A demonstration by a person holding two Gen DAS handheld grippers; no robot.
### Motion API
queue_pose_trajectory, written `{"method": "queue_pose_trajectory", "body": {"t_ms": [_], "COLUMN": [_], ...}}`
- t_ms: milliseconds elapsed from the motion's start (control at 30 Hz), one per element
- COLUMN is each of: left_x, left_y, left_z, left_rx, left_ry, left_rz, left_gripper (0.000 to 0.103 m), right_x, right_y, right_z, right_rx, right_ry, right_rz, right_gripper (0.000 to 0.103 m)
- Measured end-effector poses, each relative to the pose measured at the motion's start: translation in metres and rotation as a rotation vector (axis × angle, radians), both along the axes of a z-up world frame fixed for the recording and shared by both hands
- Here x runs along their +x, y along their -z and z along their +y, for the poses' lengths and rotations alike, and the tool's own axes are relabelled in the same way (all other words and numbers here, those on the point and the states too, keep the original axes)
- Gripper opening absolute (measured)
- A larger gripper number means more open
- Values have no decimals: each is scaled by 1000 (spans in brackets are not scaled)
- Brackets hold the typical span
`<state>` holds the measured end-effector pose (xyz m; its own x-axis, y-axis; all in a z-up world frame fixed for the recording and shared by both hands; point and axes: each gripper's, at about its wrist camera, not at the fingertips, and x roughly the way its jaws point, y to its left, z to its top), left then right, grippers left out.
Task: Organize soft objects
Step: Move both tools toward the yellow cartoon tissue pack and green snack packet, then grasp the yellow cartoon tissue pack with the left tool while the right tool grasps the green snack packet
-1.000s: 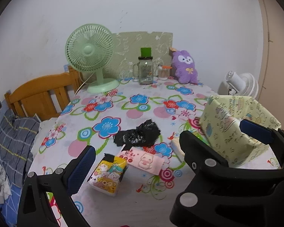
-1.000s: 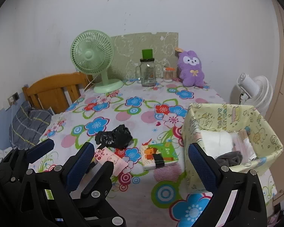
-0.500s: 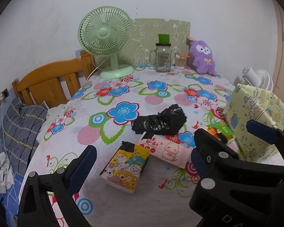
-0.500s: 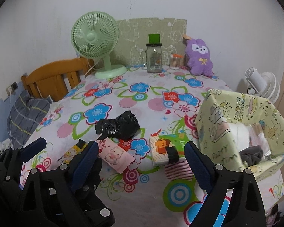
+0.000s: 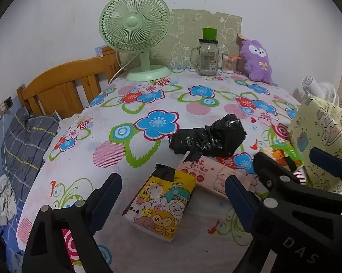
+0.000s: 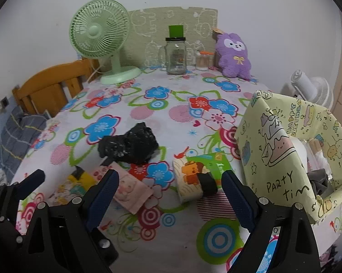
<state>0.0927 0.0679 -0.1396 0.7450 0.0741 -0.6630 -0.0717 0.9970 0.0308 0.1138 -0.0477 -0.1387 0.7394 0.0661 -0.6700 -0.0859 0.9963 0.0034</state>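
Several soft packs lie on the flowered tablecloth. A yellow cartoon tissue pack sits just ahead of my left gripper, whose jaws are closing; the pads are clear of the pack. Beside it are a pink pack and a crumpled black plastic bag. My right gripper stands open over the cloth, with a green pack just beyond its fingers and the pink pack to the left. A yellow-green paper box at the right holds white and grey soft things.
At the back stand a green desk fan, a glass jar with a green lid, a small swab jar and a purple plush toy. A wooden headboard and bedding lie left; a white fan is right.
Both grippers have come forward and down toward the packs, which now look larger. The left jaws have narrowed; the yellow pack now lies between its fingers in view.
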Motion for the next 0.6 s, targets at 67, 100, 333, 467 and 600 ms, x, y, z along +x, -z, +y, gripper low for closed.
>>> {"method": "queue_pose_trajectory", "body": {"t_ms": [67, 100, 333, 467, 600], "left_x": [2, 4, 12, 13, 11], "left_y": [2, 4, 14, 18, 17], "left_z": [1, 1, 5, 5, 4], "left_rx": [1, -2, -45, -43, -49], "left_ry": [-3, -4, 8, 5, 7], "left_rz": [4, 8, 55, 65, 65], "left_gripper": [90, 87, 73, 60, 53], "right_x": [3, 5, 11, 14, 14], "right_y": [3, 4, 12, 15, 15], "right_z": [-1, -1, 0, 0, -1], "right_rx": [-5, -2, -6, -7, -3], "right_ry": [6, 8, 7, 9, 13], "right_rz": [9, 16, 40, 51, 51], "right_gripper": [93, 93, 93, 93, 93]}}
